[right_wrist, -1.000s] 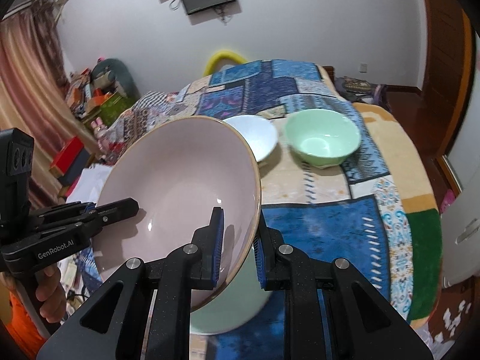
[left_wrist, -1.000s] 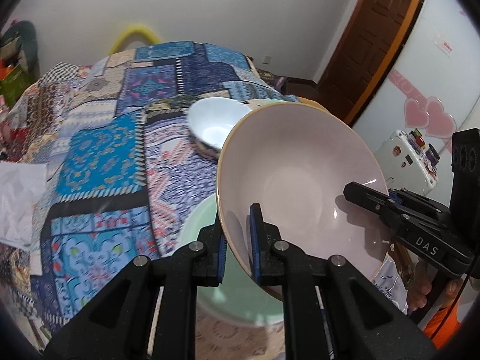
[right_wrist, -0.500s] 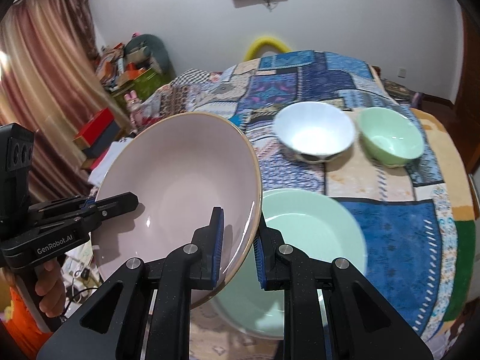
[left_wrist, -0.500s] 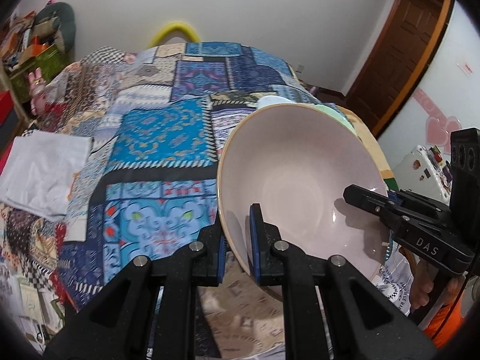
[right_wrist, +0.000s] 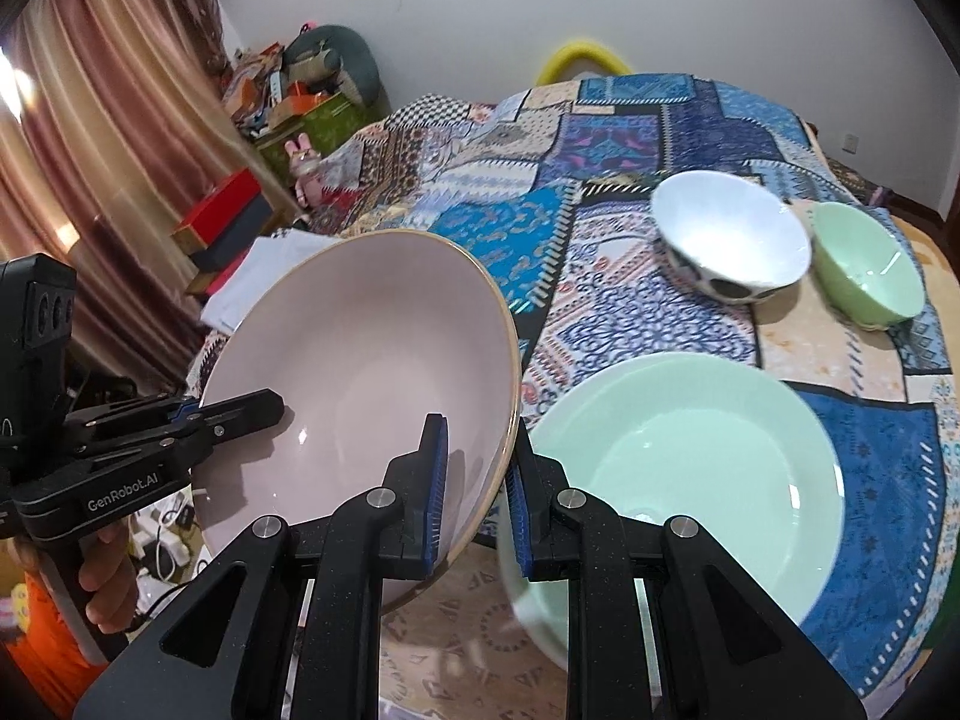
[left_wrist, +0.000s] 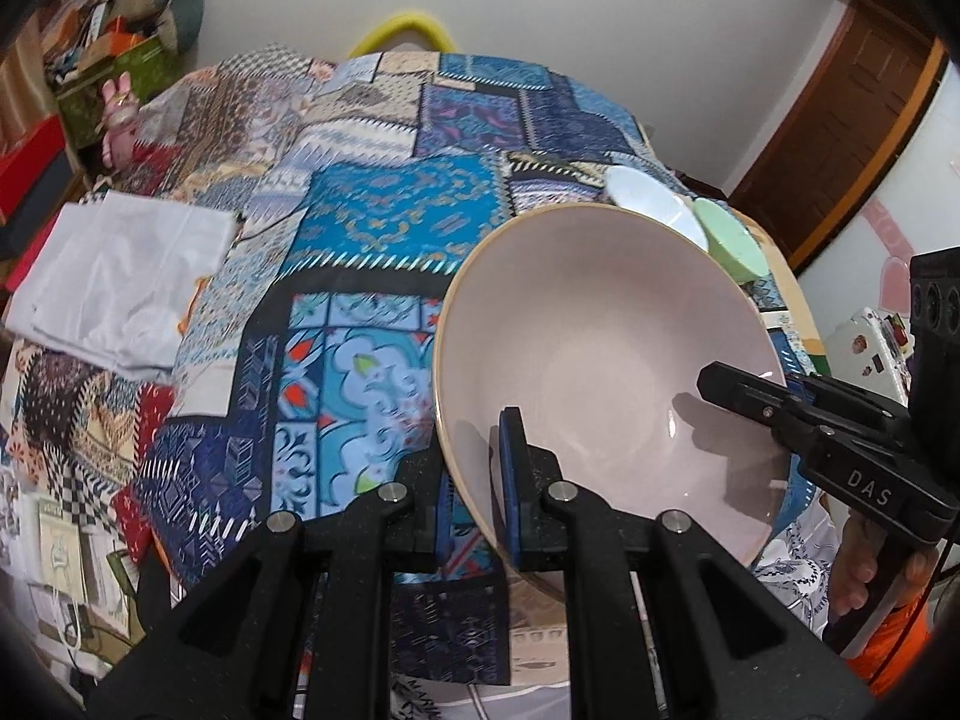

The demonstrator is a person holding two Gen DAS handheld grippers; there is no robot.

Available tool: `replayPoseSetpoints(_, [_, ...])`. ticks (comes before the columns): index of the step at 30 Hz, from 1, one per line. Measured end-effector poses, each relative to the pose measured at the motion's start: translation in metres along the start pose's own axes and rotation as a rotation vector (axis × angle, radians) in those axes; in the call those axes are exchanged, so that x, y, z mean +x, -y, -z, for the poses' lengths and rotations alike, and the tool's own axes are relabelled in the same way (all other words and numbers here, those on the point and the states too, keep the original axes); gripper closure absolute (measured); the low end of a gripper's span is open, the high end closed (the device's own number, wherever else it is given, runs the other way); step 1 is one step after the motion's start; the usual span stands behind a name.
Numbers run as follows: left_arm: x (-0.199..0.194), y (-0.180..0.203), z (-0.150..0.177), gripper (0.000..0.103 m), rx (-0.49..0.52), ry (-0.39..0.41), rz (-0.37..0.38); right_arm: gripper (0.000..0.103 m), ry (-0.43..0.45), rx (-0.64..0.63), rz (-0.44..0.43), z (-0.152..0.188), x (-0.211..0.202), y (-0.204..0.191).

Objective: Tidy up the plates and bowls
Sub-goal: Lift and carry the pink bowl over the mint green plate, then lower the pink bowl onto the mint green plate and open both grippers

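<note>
I am holding the pink bowl (left_wrist: 606,360) up off the patchwork cloth (left_wrist: 372,222), tilted, with its rim pinched on two opposite sides. My left gripper (left_wrist: 474,507) is clamping the near-left rim, one pad inside the wall and one outside; my right gripper (right_wrist: 474,495) is doing the same on the other side. Both are closed on the bowl.

It looks like glazed ceramic: stiff, glossy, probably slick under the pads and fairly heavy for such a thin pinch. I judge it brittle, so a slip or a knock against another dish could chip it. The rim is the only place these fingers can take it, and two opposed grips are keeping it from swinging.

Just to my right, the wide green plate (right_wrist: 690,474) is lying on the cloth, near the bowl's edge. Farther back, a white bowl (right_wrist: 729,243) and a small green bowl (right_wrist: 864,270) are standing side by side. A folded white cloth (left_wrist: 120,282) is lying off to the left.
</note>
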State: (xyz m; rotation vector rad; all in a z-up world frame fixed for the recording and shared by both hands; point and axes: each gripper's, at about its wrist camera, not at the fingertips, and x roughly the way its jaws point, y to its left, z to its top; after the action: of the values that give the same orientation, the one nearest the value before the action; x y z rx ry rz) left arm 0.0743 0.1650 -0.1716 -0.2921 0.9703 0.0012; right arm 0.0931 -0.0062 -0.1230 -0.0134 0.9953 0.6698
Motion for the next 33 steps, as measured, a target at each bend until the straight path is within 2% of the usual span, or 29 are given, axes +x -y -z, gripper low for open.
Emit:
replayPoseSetpoints(14, [0.034,-0.039,0.019,0.09,-0.06,-0.081,-0.03,0.086,-0.099,-0.013,-0.023,0.01,0.049,-0.015])
replayPoseSetpoints(23, [0.056,-0.049,0.021,0.09,-0.074,-0.12,-0.036,0.086,-0.15,-0.023,-0.01,0.013,0.068,-0.014])
replayPoseSetpoints(33, [0.065,-0.053,0.021,0.09,-0.072,-0.128,-0.043,0.086,-0.177,-0.032,-0.012,0.014,0.08,-0.012])
